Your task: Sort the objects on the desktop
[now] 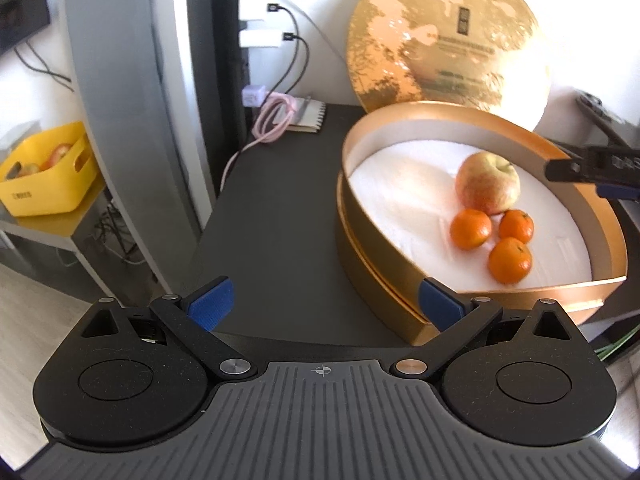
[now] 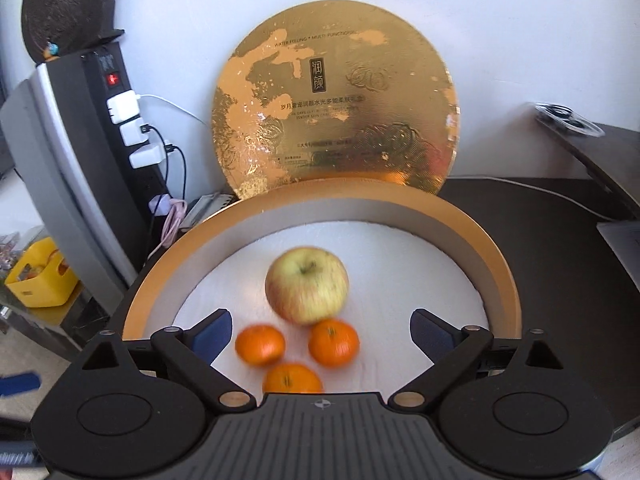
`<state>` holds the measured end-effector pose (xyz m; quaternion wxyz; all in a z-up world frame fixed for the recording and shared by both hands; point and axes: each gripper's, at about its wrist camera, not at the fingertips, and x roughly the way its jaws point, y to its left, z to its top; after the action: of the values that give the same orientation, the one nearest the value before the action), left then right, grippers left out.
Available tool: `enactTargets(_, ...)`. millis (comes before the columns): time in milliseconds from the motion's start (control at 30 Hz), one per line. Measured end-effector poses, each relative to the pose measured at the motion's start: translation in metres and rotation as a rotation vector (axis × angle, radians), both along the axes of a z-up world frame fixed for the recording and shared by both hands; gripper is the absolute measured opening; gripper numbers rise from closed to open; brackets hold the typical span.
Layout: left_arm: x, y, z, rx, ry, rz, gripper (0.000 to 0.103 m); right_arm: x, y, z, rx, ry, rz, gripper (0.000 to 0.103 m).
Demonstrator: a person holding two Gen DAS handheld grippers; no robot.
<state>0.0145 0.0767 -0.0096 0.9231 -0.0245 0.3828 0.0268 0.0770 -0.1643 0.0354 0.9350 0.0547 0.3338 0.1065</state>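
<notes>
A round gold box (image 1: pixel 360 240) (image 2: pixel 500 264) with a white lining stands on the dark table (image 1: pixel 280 220). Inside it lie an apple (image 1: pixel 488 184) (image 2: pixel 306 284) and three tangerines (image 1: pixel 471 229) (image 2: pixel 333 342), clustered in front of the apple. The box's gold lid (image 1: pixel 440 40) (image 2: pixel 332 112) leans upright against the wall behind it. My left gripper (image 1: pixel 325 304) is open over the bare table, left of the box, with nothing between its blue pads. My right gripper (image 2: pixel 322 330) is open above the fruit, gripping nothing. One of its fingers (image 1: pixel 576 166) shows over the box's right rim.
A yellow basket (image 1: pixel 44 184) (image 2: pixel 40 280) with fruit sits on a lower side table at the left. A power strip with chargers (image 1: pixel 260 20) (image 2: pixel 128 128) hangs behind the table's back left corner. A pink cable (image 1: pixel 276 118) and a small notebook (image 1: pixel 312 118) lie there.
</notes>
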Motion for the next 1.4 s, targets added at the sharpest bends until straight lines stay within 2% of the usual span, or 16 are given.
enactTargets(233, -0.006, -0.034, 0.005, 0.058, 0.003, -0.045, 0.101, -0.032, -0.035, -0.005, 0.056, -0.013, -0.069, 0.098)
enactTargets(567, -0.008, -0.068, 0.010, 0.100, 0.002, -0.088, 0.102, -0.050, -0.070, -0.014, 0.105, 0.000, -0.138, 0.099)
enactTargets(933, -0.005, -0.083, 0.009, 0.113, 0.009, -0.123, 0.102, -0.058, -0.078, -0.019, 0.122, 0.013, -0.156, 0.099)
enactTargets(1400, -0.003, -0.081, 0.006, 0.105, 0.017, -0.123, 0.102, -0.056, -0.071, -0.019, 0.108, 0.024, -0.127, 0.099)
